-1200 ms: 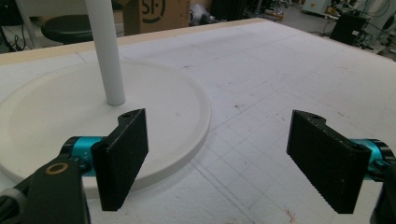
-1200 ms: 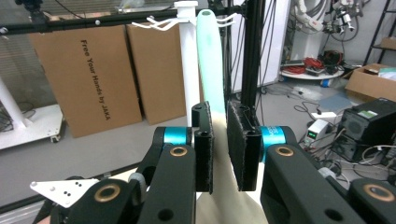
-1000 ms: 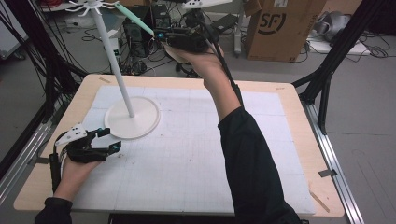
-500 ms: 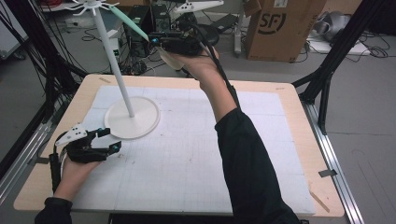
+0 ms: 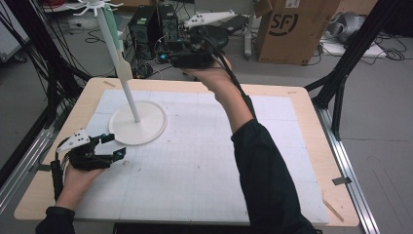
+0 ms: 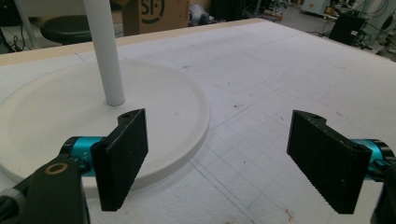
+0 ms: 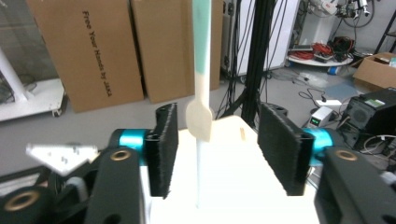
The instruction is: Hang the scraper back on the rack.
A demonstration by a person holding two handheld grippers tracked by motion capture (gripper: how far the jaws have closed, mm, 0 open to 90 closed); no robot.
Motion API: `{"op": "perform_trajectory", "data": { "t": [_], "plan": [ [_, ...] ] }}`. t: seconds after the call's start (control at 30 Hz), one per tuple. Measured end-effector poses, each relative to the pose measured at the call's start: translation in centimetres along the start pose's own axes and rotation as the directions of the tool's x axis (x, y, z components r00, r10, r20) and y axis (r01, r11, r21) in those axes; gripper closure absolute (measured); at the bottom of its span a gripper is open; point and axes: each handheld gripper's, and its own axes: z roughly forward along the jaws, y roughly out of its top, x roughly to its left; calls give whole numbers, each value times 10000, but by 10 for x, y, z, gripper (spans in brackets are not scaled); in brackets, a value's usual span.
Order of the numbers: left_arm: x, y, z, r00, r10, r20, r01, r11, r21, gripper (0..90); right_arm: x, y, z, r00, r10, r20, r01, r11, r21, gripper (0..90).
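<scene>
A white stand with a round base (image 5: 141,127) and a tall pole (image 5: 127,92) rises at the table's left rear. A spatula (image 5: 111,27) with a green handle and a cream blade (image 5: 124,71) hangs straight down from the stand's top, beside the pole. My right gripper (image 5: 164,57) hovers level to its right, off the spatula. In the right gripper view its jaws have just been opening, and the spatula (image 7: 201,70) hangs between them untouched. My left gripper (image 5: 111,146) rests open on the mat by the base (image 6: 93,107), with nothing between its pads (image 6: 123,156).
A white gridded mat (image 5: 204,161) covers the wooden table (image 5: 311,146). Behind the table stand a cardboard box (image 5: 287,29), computer cases (image 5: 151,24) and cables. Black frame legs (image 5: 341,83) rise at the right.
The spatula was slanted toward my right gripper and held in it; now it hangs straight down from the stand. The right jaws have opened. My left gripper has stayed put.
</scene>
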Motion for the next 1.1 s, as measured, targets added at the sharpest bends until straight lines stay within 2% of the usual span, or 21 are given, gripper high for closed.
{"op": "perform_trajectory", "data": {
  "t": [0.07,0.17,0.3,0.47,0.6,0.7,0.87,0.93,1.0,1.1],
  "plan": [
    [0,0,0,10000,16,-13,-16,10000,15,210,-4,-14,-14,9998,2,196,-6,9997,231,406],
    [0,0,0,10000,-16,-38,16,10000,9,209,-14,-41,-36,9994,21,333,-31,9996,286,353],
    [2,0,-1,10000,-28,-94,29,10000,20,209,-22,-83,-71,9981,272,553,-290,9991,324,318],
    [3,0,-2,9998,-69,-168,68,10000,-40,209,-23,-142,-111,9955,551,765,-594,9967,547,269],
    [3,0,-1,9996,-93,-262,89,9999,-117,208,-19,-188,-138,9908,654,1186,-760,9933,868,252],
    [4,0,-2,9994,-29,-355,25,9999,-105,209,-19,-221,-156,9823,1173,1462,-1291,9889,736,240],
    [6,0,-3,9985,-4,-549,-2,9999,-116,208,-18,-264,-178,9609,1886,2029,-2010,9787,420,230],
    [7,0,-3,9978,14,-663,-24,9999,-155,208,-20,-272,-181,9549,1948,2240,-2173,9728,801,214],
    [8,0,-2,9975,81,-699,-93,9998,-164,208,-22,-278,-184,9512,1916,2418,-2128,9750,645,219],
    [10,-1,0,9972,-2,-753,-13,9998,-199,208,-24,-287,-185,9467,2045,2489,-2318,9690,851,218]
  ]
}}
